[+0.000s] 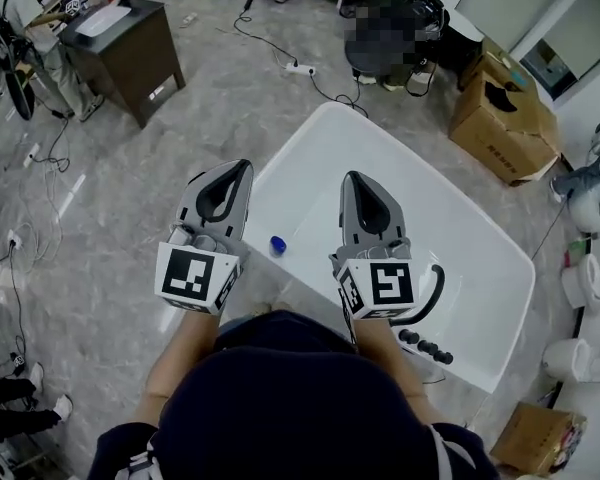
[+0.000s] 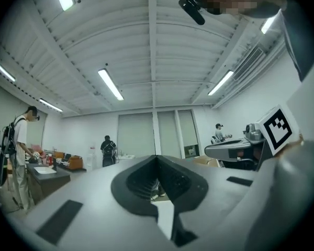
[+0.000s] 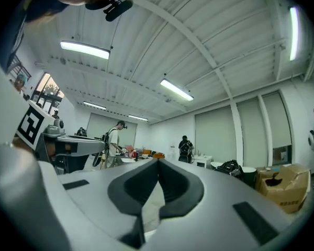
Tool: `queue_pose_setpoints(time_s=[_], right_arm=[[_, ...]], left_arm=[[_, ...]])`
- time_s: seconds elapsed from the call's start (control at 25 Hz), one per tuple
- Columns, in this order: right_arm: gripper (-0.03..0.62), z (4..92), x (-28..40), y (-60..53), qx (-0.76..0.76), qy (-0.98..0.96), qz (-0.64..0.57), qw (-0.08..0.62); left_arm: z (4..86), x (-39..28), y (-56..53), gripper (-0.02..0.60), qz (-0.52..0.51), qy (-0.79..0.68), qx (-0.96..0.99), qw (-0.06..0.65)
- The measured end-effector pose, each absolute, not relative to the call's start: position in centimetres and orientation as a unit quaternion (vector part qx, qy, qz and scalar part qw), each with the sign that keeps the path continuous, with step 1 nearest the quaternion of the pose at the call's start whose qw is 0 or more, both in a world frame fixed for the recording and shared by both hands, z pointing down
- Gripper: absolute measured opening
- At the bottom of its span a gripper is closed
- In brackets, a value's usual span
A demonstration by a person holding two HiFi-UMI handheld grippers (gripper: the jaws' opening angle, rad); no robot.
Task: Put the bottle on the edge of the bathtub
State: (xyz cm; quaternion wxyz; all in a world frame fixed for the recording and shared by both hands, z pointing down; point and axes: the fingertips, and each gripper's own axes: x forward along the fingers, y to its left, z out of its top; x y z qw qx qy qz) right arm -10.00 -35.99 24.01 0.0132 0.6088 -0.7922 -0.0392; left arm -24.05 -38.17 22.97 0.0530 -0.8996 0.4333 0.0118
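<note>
A white bathtub (image 1: 290,146) lies below me in the head view. Inside it, near the left wall, sits a small bottle with a blue cap (image 1: 278,245); its clear body is hard to make out. My left gripper (image 1: 245,166) hovers over the tub's left rim, shut and empty, to the left of the bottle. My right gripper (image 1: 351,177) hangs over the tub's middle, shut with nothing in it, to the right of the bottle. The left gripper (image 2: 157,157) in its own view and the right gripper (image 3: 158,160) in its own view point at the room and ceiling; neither shows the bottle.
Black tap knobs (image 1: 427,347) sit on the tub's near right rim. Cardboard boxes (image 1: 505,118) stand at the back right, a dark cabinet (image 1: 130,53) at the back left. Cables and a power strip (image 1: 300,68) lie on the floor behind the tub. White ceramic fixtures (image 1: 580,358) stand at the right.
</note>
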Motion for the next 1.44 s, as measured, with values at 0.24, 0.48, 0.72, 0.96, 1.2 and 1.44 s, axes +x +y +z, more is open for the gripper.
queue_pose_setpoints(time_s=[0.24,0.48,0.72,0.96,1.2,1.44], right_arm=[[0.028,21.5,-10.2,-36.2,0.606,-0.793,-0.066,0.014],[0.026,22.7,-10.9,-36.8,0.597,-0.800,-0.056,0.021],[0.026,22.9,-11.4,-36.9,0.591,-0.805,-0.050,0.019],[0.026,23.2,-11.5,-36.8,0.586,-0.809,-0.041,0.017],[0.026,23.2,-11.4,-36.1,0.583,-0.812,-0.040,0.012],[0.026,23.6,-10.8,-35.5,0.580,-0.814,-0.040,0.011]], left_arm=[[21.0,-24.0,-38.4,0.021,0.021,0.444,-0.893,0.063],[21.8,-24.1,-38.9,0.021,0.016,0.444,-0.894,0.056],[22.0,-24.3,-38.8,0.021,0.011,0.444,-0.895,0.053],[22.3,-24.2,-38.6,0.021,0.008,0.442,-0.896,0.050],[22.2,-23.8,-37.8,0.021,0.008,0.438,-0.897,0.056],[22.5,-23.4,-37.1,0.021,0.004,0.439,-0.896,0.060]])
